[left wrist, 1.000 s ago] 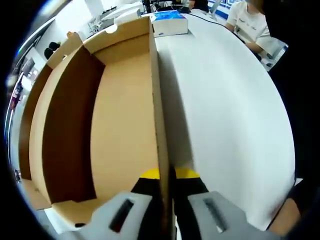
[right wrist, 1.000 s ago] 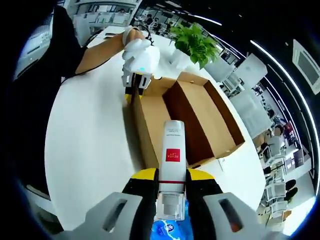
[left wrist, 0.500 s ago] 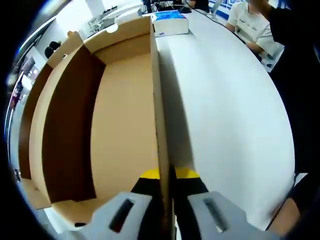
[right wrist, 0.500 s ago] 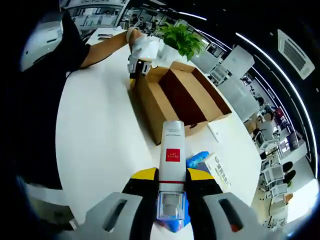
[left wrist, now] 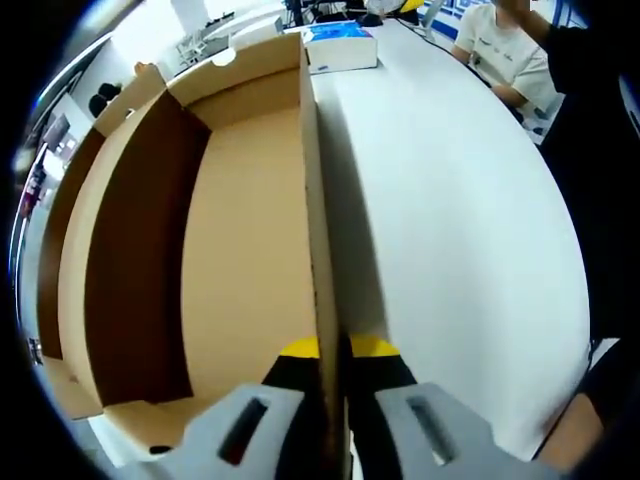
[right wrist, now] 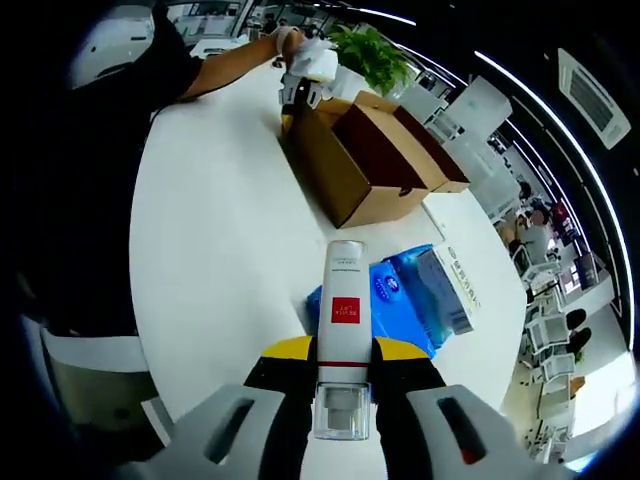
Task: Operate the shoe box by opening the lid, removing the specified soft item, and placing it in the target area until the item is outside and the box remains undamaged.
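Partly, tube's (right wrist: pixel 343 330) cap between jaws.

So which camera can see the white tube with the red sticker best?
The right gripper view. There the white tube stands right in the middle, held between the jaws of the right gripper, and you can see its red label and clear cap. The left gripper view looks along the cardboard box wall that the left gripper is pinching instead.

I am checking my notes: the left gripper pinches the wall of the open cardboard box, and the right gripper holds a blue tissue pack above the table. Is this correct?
Not quite. The right gripper view shows the right gripper shut on a white tube with a red label; the blue tissue pack lies on the table beneath. The left gripper does pinch the open cardboard box wall.
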The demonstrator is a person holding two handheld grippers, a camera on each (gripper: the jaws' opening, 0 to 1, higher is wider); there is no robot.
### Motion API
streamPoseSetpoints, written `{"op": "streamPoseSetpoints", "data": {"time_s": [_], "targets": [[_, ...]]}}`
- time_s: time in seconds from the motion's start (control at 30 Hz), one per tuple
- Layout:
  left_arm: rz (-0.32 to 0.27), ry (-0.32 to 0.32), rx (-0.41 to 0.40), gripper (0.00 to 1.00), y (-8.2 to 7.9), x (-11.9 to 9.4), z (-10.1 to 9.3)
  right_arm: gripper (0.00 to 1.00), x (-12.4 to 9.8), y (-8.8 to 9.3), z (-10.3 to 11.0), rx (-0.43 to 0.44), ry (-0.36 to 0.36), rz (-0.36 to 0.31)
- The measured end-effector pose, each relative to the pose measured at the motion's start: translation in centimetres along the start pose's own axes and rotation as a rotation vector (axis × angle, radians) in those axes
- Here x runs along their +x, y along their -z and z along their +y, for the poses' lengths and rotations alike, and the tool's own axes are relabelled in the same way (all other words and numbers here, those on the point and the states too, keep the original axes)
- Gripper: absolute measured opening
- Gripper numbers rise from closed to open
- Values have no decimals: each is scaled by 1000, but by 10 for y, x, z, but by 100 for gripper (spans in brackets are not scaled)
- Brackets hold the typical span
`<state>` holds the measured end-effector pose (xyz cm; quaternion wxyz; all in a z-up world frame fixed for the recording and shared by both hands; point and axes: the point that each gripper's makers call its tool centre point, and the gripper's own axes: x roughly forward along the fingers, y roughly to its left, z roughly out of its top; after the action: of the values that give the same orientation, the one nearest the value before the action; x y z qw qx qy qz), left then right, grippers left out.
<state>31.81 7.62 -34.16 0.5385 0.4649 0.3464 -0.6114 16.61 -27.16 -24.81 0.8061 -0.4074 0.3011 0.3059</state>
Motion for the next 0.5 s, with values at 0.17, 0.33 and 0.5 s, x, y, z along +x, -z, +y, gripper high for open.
{"op": "streamPoseSetpoints", "data": {"time_s": [0.17,0.33,0.5], "targets": [[-4,2,5,3,0,-1,0,21,6,9,14,11,-47,-9],[-5,1,8,3,-1,-1,0,21,9,11,26,-7,-102,-24],[-3,1,7,3,-1,-1,0,21,18,23,31,-30,-156,26]]}}
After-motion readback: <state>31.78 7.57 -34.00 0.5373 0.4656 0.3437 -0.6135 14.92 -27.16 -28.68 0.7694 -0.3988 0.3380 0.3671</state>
